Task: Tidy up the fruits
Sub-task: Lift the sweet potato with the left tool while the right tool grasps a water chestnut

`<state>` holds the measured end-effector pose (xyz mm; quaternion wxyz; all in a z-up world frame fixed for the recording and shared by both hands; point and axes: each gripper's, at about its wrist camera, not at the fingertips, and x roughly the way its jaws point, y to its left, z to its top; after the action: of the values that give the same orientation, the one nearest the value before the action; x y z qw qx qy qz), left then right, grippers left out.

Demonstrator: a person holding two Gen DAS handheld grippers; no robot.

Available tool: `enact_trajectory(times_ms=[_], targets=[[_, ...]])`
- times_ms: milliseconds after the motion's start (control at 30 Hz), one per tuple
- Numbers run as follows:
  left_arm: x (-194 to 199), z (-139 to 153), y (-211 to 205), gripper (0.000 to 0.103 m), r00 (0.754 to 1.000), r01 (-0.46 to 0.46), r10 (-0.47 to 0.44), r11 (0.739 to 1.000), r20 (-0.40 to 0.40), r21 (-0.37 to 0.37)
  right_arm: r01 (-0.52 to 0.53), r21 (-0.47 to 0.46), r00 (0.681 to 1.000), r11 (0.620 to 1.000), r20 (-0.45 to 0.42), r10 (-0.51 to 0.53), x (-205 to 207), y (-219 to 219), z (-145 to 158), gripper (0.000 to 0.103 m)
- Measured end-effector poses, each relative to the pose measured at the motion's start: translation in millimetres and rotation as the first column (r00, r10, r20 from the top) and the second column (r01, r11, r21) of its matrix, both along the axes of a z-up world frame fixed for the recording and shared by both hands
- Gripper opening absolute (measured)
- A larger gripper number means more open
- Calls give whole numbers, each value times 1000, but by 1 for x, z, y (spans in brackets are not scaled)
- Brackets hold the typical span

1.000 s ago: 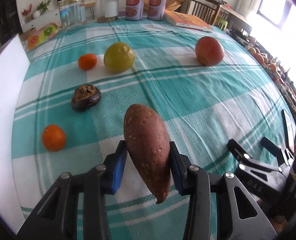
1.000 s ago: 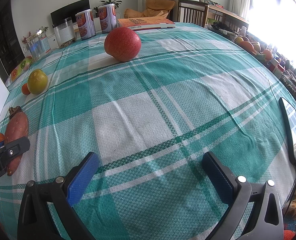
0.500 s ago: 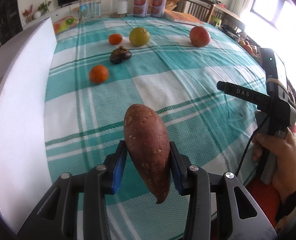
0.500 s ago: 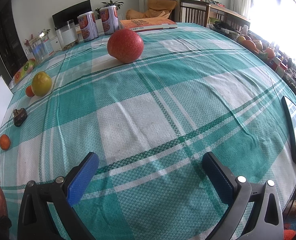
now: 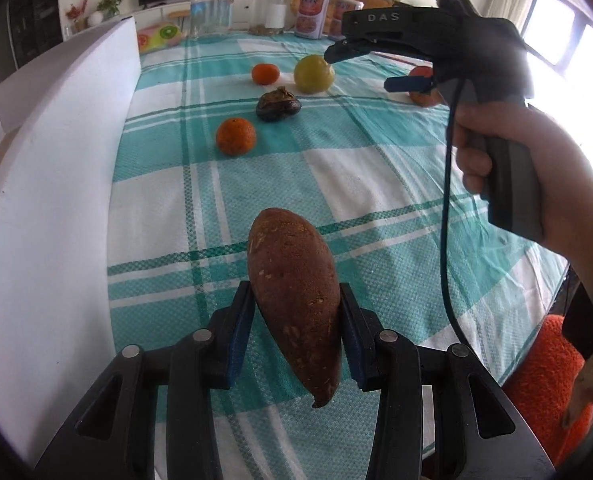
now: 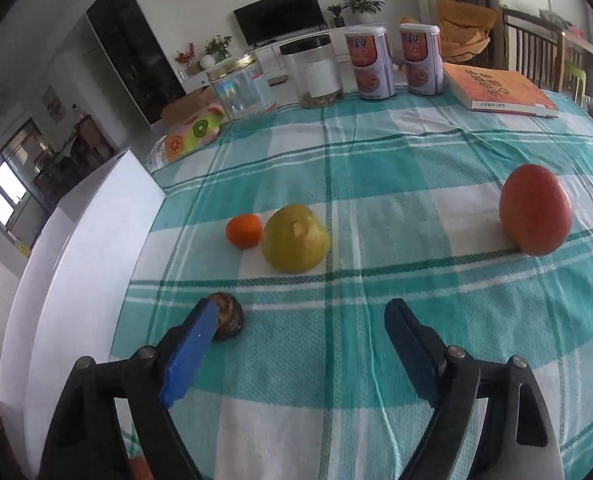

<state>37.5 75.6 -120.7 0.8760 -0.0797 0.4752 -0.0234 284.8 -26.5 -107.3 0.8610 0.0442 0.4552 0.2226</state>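
My left gripper (image 5: 294,316) is shut on a brown sweet potato (image 5: 294,296) and holds it above the near edge of the checked tablecloth (image 5: 368,176). My right gripper (image 6: 300,320) is open and empty above the cloth; it also shows in the left wrist view (image 5: 370,64). Its left finger stands just in front of a dark shrivelled fruit (image 6: 228,316). Beyond lie a yellow-green fruit (image 6: 296,238), a small orange (image 6: 244,231) and a red fruit (image 6: 535,215). A second orange (image 5: 235,136) lies nearer the white box.
A white foam box (image 5: 56,184) runs along the table's left side. At the far edge stand two jars (image 6: 316,72), two cans (image 6: 370,64), an orange book (image 6: 500,90) and a fruit-print pack (image 6: 192,138). The right hand's cable (image 5: 446,240) hangs over the cloth.
My left gripper has pulled back toward the near left with the sweet potato. My right gripper has swung left and forward, from facing the red fruit to hovering by the dark fruit.
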Motion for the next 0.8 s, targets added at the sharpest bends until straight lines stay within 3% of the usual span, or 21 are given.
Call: enact_trajectory(times_ms=[267,333,367,433,467,500,633,733,800], targets=[[3,-3,-3,42,1000,10,-10,1000,-16,-15,-83,-176,996,981,-28,79,38,52,-23,84],[3,-4,-2,42,1000,9,-9,1000,-18,-17,-93,-179,995,979,-44,86,40,54,-29,55],[3,-4,-2,42,1000,7,-7,1000,-18,-17,-92,-178,995,980,-55,84,40,53,-31,54],[3,-4,-1,42,1000,2,-2,1000,-17,-20,-73,-186,997,980,-36,67,34,47,-29,58],[2,-4,0,42,1000,-1,1,1000,-15,-22,-51,-200,999,978,-27,46,30,44,-27,64],[3,-4,1,42,1000,-3,3,1000,-14,-23,-33,-198,999,980,-13,31,24,38,-23,76],[3,-6,0,42,1000,-4,3,999,-13,-33,-65,-77,997,995,34,68,-13,22,-4,77],[5,-8,-1,42,1000,-4,3,999,-17,-41,-177,9,982,984,-68,177,-21,42,-12,71],[5,-9,-1,42,1000,-6,5,999,-24,-50,-213,3,974,977,-82,213,-22,62,-20,69]])
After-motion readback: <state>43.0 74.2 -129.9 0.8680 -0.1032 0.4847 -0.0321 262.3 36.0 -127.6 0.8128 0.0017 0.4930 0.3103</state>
